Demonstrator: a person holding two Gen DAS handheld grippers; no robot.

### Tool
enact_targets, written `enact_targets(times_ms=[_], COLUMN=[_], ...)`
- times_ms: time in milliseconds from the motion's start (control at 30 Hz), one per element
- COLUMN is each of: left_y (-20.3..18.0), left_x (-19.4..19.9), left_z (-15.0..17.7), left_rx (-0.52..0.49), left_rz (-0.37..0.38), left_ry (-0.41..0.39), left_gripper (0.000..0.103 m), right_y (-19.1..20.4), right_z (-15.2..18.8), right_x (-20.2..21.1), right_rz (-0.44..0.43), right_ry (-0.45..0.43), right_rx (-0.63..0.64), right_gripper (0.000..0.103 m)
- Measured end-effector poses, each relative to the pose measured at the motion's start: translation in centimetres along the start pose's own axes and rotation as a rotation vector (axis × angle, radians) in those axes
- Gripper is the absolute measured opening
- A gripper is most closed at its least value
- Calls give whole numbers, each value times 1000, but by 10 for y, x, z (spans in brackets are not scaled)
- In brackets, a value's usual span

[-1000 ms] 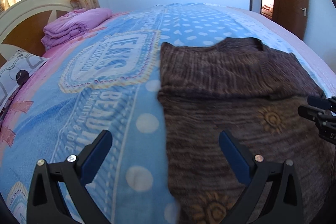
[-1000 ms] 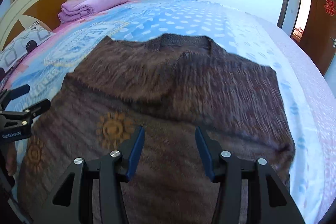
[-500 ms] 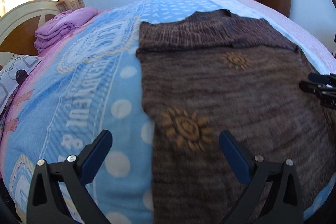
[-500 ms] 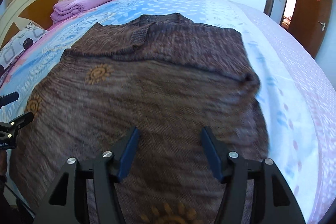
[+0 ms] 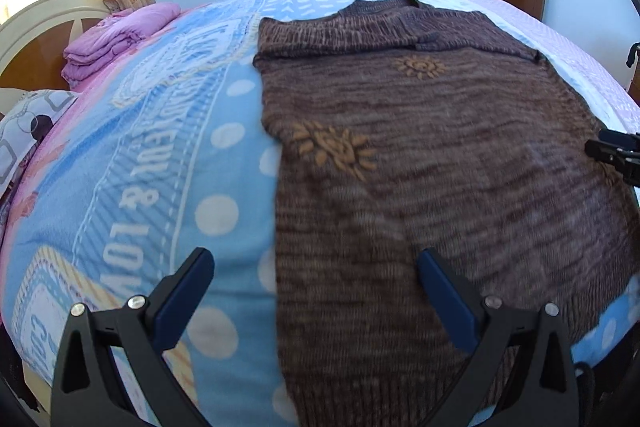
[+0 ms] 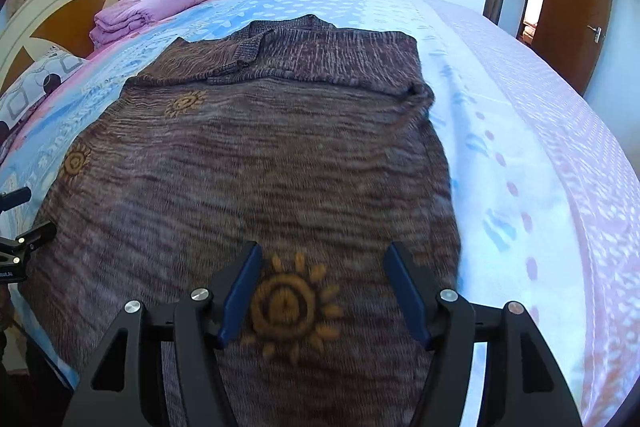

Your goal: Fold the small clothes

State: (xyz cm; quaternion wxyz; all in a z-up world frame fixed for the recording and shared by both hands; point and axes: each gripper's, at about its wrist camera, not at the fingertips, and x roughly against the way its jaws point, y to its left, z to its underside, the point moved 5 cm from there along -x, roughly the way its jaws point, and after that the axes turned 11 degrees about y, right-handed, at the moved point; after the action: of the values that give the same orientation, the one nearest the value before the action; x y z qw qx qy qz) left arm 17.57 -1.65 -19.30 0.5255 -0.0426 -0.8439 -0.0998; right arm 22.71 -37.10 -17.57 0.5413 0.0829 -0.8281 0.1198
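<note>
Nearest me, the right hand-held gripper (image 6: 322, 291) hovers above the brown sweater's (image 6: 256, 179) hem, jaws just widening, nothing between them; the left hand-held gripper (image 5: 316, 289) is spread, straddling its side edge. Sweater lies flat on the bed (image 5: 168, 163), sleeves folded in. A shallow pinch could catch one layer, dragging the fold crooked.

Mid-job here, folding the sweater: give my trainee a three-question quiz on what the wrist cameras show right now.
1. True or false: the brown sweater has both sleeves folded across its upper part.
2. What is the right gripper holding? A) the hem B) a sleeve C) nothing
3. Fill in: the folded purple bedding lies near the ____ of the bed.

Key
1. True; the sleeves lie across the chest below the collar.
2. C; its jaws have just been opening and stand apart over a sun motif. The left gripper is open too.
3. Headboard.
</note>
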Motion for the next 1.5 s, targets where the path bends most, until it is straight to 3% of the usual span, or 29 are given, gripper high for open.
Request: enact_targets(times_ms=[200,333,733,1033,1133,1200,1233,1267,1300,1400,1467,1500], left_y=[-2,-1,-5,-8,-10,-13,-14,-15,-16,-12,-8,-5], left_x=[5,5,9,14,17,22,24,26,30,39,44,47], left_z=[15,25,37,43,47,49,50,51,52,55,57,57], left_rx=[13,40,31,14,9,-1,-6,-8,-5,3,16,25], left_rz=[27,92,96,127,140,171,192,213,241,236,242,238], left_ry=[7,33,32,35,35,30,30,29,21,-2,-9,-16], left_gripper=[99,94,91,77,66,41,34,18,13,9,9,9], right_y=[-2,-3,-15,-31,-31,-30,-30,-30,-29,-28,-26,-25], right_z=[22,38,79,97,99,100,100,101,102,105,106,106], right_x=[9,16,32,35,36,37,37,38,38,40,42,44], right_rz=[-2,-5,14,-14,-17,-24,-28,-34,-41,-49,-71,-89], right_ry=[7,16,25,33,34,41,44,47,49,56,60,65], right_rx=[-9,-3,-10,-76,-81,-85,-85,-84,-81,-67,-61,-55], right_gripper=[70,70,70,74,74,74,74,74,73,61,37,31])
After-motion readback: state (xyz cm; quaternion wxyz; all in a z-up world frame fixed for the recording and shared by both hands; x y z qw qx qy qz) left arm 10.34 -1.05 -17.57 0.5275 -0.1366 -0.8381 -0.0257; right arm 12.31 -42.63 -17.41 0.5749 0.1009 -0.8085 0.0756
